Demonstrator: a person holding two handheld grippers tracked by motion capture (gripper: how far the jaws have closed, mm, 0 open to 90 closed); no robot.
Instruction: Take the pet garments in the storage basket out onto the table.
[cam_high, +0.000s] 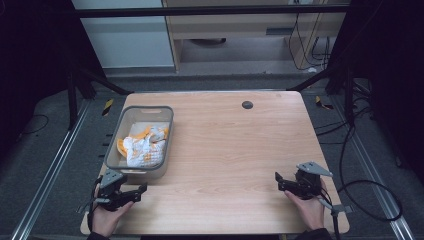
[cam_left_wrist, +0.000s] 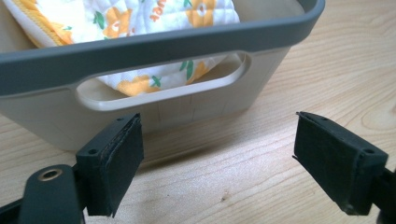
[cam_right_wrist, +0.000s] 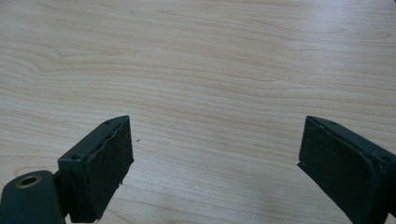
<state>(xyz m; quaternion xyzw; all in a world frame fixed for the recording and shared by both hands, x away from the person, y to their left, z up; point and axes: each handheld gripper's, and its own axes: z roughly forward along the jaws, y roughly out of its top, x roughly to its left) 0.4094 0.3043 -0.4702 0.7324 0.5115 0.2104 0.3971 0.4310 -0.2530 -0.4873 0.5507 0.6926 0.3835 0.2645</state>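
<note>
A grey plastic bin (cam_high: 165, 131) stands on the left of the wooden table (cam_high: 235, 150), holding a crumpled white cloth with orange flowers (cam_high: 145, 145). My left gripper (cam_high: 140, 192) rests near the front left corner, just in front of the bin, jaws wide with nothing between them. In the left gripper view the bin's handle slot (cam_left_wrist: 163, 86) and the cloth (cam_left_wrist: 130, 18) sit right beyond the open left gripper (cam_left_wrist: 217, 158). My right gripper (cam_high: 279, 181) lies near the front right, open over bare wood; the right gripper view has the right gripper (cam_right_wrist: 215, 163) over plain tabletop.
A small black round cap (cam_high: 247, 104) sits in the table near its far edge. Black frame bars and cables surround the table, with a loop of cable (cam_high: 372, 200) on the floor at right.
</note>
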